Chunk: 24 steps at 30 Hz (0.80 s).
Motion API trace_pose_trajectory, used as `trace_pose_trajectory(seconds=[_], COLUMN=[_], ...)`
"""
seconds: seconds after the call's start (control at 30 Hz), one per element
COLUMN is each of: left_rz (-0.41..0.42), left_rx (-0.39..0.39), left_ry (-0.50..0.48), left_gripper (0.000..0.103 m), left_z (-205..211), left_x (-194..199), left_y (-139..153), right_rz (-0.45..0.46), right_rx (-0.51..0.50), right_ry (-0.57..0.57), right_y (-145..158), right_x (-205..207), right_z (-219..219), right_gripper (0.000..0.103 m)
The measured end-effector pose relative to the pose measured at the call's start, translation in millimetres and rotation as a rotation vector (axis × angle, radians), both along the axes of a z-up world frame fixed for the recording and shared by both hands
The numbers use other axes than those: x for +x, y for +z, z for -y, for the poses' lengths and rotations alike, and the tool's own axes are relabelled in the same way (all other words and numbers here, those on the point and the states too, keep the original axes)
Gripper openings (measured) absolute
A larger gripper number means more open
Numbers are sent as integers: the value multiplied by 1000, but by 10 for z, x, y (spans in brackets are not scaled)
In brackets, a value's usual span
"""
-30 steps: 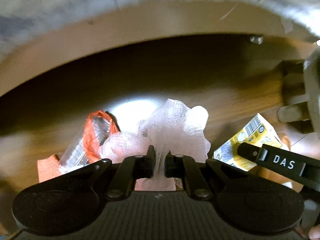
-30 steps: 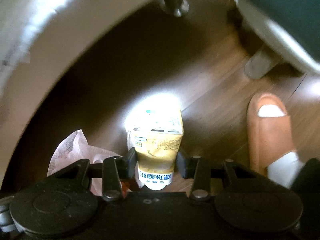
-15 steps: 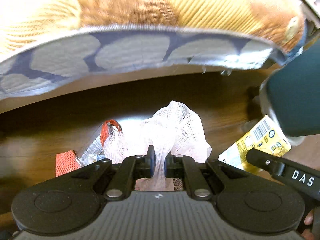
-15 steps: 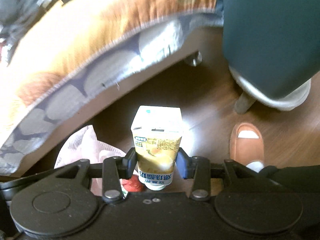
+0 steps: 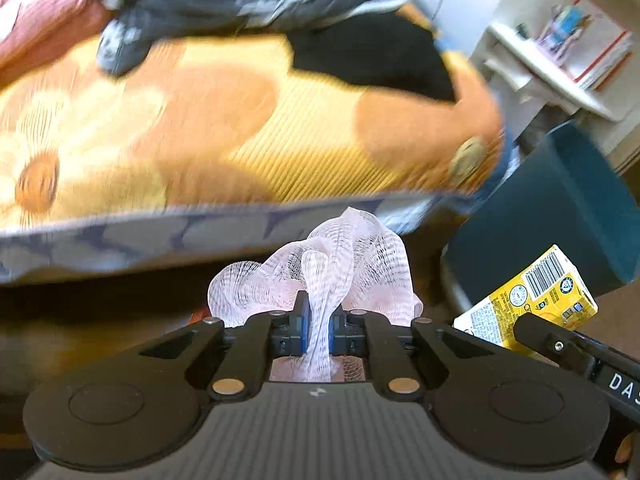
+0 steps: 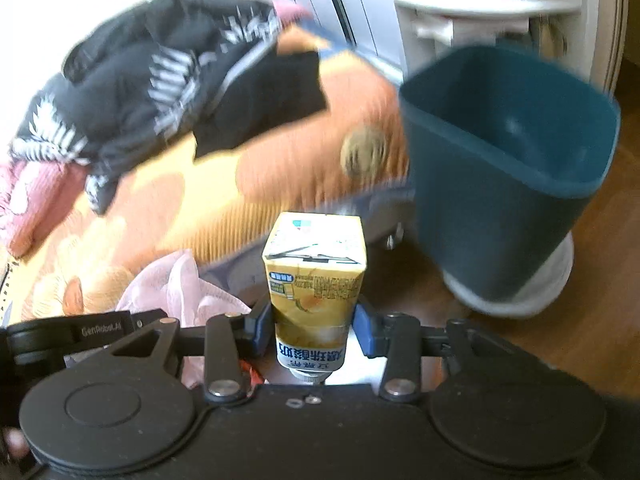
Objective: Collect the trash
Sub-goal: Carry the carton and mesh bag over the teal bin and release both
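Observation:
My left gripper (image 5: 319, 330) is shut on a bunch of pale pink mesh netting (image 5: 320, 268), held up in front of the bed edge. My right gripper (image 6: 310, 330) is shut on a yellow milk carton (image 6: 314, 280), held upright. The carton also shows at the right of the left wrist view (image 5: 532, 300), and the netting shows at the lower left of the right wrist view (image 6: 176, 284). A dark teal trash bin (image 6: 500, 184) stands on the wooden floor, up and to the right of the carton, its mouth open toward me; it also shows in the left wrist view (image 5: 560, 216).
A bed with an orange flowered quilt (image 5: 200, 120) fills the left and middle. Black patterned clothing (image 6: 160, 80) lies on it. A white shelf with books (image 5: 560, 64) stands behind the bin. Wooden floor (image 6: 580, 320) lies to the right.
Both grippers have risen from under the bed with their loads. The view now shows the bed top and the bin's open mouth. The orange-netted trash on the floor is out of sight.

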<state>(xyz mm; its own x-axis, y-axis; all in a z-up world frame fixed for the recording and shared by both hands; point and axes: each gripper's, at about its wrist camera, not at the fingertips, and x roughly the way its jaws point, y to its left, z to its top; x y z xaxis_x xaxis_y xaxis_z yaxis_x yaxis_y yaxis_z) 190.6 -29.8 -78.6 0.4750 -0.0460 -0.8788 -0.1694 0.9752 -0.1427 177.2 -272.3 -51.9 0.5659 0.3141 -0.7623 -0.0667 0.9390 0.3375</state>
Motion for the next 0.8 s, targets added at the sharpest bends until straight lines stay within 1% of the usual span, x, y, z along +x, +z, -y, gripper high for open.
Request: trace_pose_trajectory(seconds=[0.13,0.2,0.27,0.37,0.47,0.63,0.7,0.8], left_rz=[56,78,111,160,198,235,241,242], left_rx=[10,-1,-3,6,39,55,55,63], left_ry=[-36,-50,-75,-130,-187,-271,-305,-354], left_gripper=[8,8,8,8,8,8,8,8], left_z=[252,371,512,791,1127,1647,1858,2162], left_x=[185,294,388,570,759,1078,1201,1358], left_y=[312,453,642,893,1072,1226,1255,1221], right_rz=[90,126,156,182,186,138,123,95], right_rx=[-22,-30,-40,-62,-93,-96,-100,-100], right_ry=[-7,-20,-36,-63,-95,-149,-166,-179], right_y=[361,490,600,659,641,479,387,249], right_x=[147,244,351,493,632,815,864,922], right_z=[304,458,620,864,1089,1441,1542,1667], right_gripper=[41,41,41,41,41,41,41,41])
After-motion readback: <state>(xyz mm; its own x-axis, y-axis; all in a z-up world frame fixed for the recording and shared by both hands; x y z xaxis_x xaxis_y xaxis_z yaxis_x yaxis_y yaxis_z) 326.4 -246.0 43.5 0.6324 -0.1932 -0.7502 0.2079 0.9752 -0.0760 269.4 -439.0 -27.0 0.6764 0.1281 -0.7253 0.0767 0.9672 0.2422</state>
